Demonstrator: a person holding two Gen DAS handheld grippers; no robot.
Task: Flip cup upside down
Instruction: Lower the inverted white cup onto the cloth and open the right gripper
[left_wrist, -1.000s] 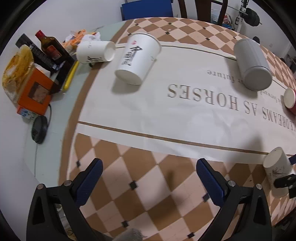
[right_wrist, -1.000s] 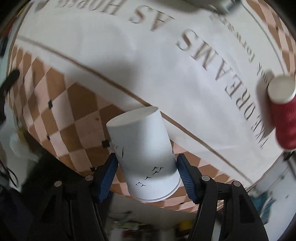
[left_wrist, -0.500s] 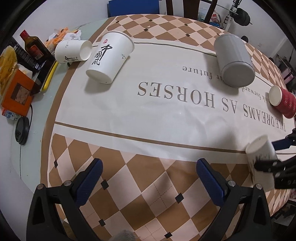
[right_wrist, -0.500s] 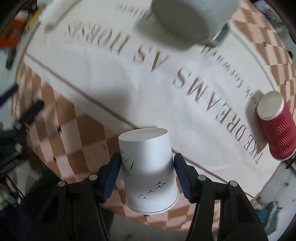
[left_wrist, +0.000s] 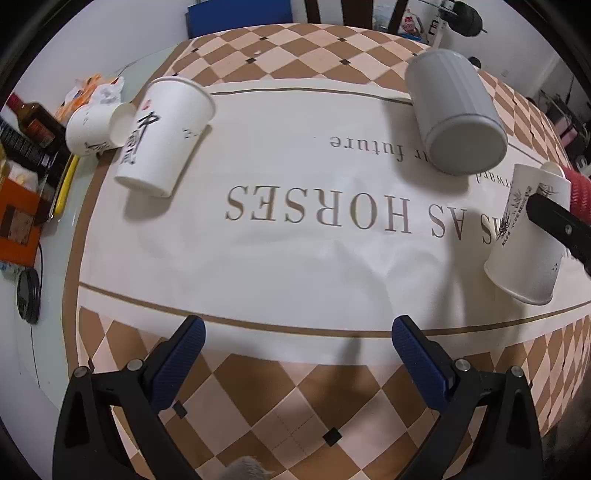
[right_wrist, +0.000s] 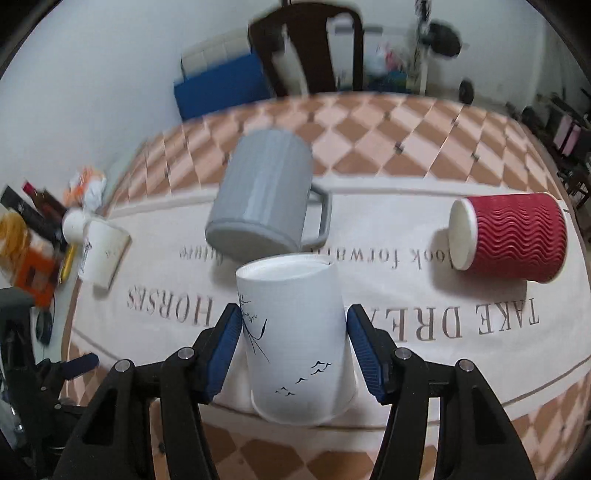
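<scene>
The right hand-held gripper (right_wrist: 293, 349) pinches the white paper cup (right_wrist: 295, 339) by its sides, base up, rim down, just above the counter (right_wrist: 369, 295), while the spread, empty left hand-held gripper (left_wrist: 297, 360) sits well apart.

**A:** ok colour rundown? The cup (right_wrist: 295, 343) in the middle is white with thin black reeds and little black birds, right?

**B:** yep. The pads (right_wrist: 223, 354) either side of it are ribbed blue on black arms. Far right, the paper cup (right_wrist: 517, 236) is red with a wavy ripple pattern and a white base.

**A:** and the mug (right_wrist: 262, 195)?

**B:** plain grey with faint vertical ribs. The tablecloth (left_wrist: 280, 398) is a brown-and-peach diamond check with tiny black squares, plus a cream centre panel with grey-brown lettering and a brown border line.

**A:** far left cup (left_wrist: 162, 136)?

**B:** white, black calligraphy, small red stamp. Orange box (left_wrist: 16, 221) beside it.
</scene>
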